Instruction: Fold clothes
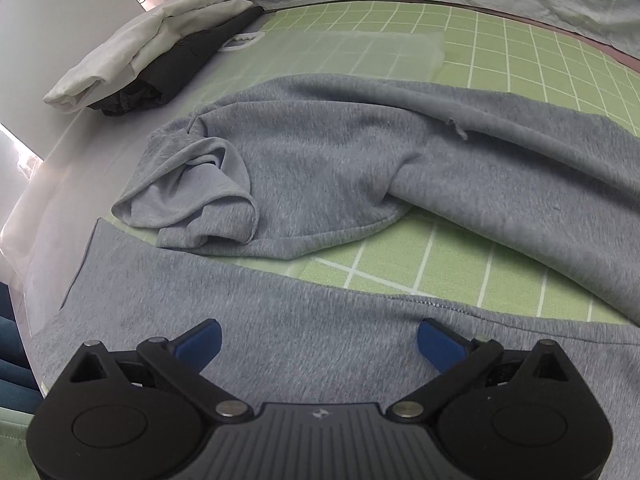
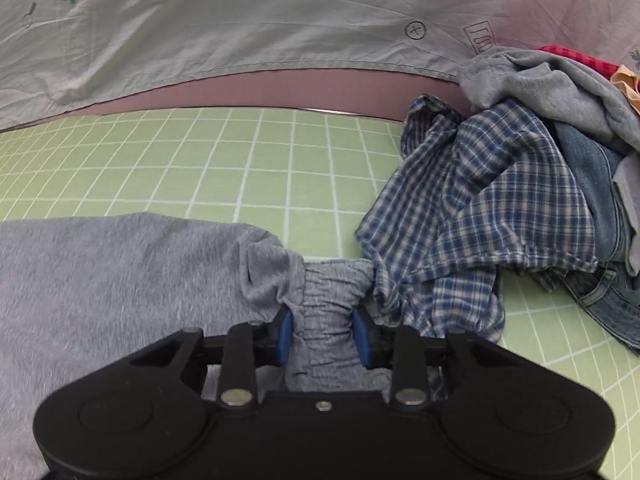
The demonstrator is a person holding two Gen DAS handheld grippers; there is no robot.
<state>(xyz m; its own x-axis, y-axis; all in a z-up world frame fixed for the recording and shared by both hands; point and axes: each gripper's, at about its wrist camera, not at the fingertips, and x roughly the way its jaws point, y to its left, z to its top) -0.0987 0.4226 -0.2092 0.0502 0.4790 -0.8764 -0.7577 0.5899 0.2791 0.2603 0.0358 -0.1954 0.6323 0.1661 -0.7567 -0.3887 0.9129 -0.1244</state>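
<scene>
Beside plaid shirt (image 2: 472, 216), right tongs (image 2: 323, 330) pinch sweatpants (image 2: 120, 264) waistband.

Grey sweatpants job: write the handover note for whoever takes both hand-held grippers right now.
Left hand-held gripper: open, hovering over the near leg of the grey sweatpants, gripping nothing.
Right hand-held gripper: shut on the elastic waistband, bunched between its fingers.
Sweatpants lie spread on the green grid mat, legs apart, one cuff crumpled.
Done: a folded white and dark stack sits at the mat's far left.
Left: fold the sweatpants, then the unfolded pile with the blue plaid garment, jeans and others.
</scene>
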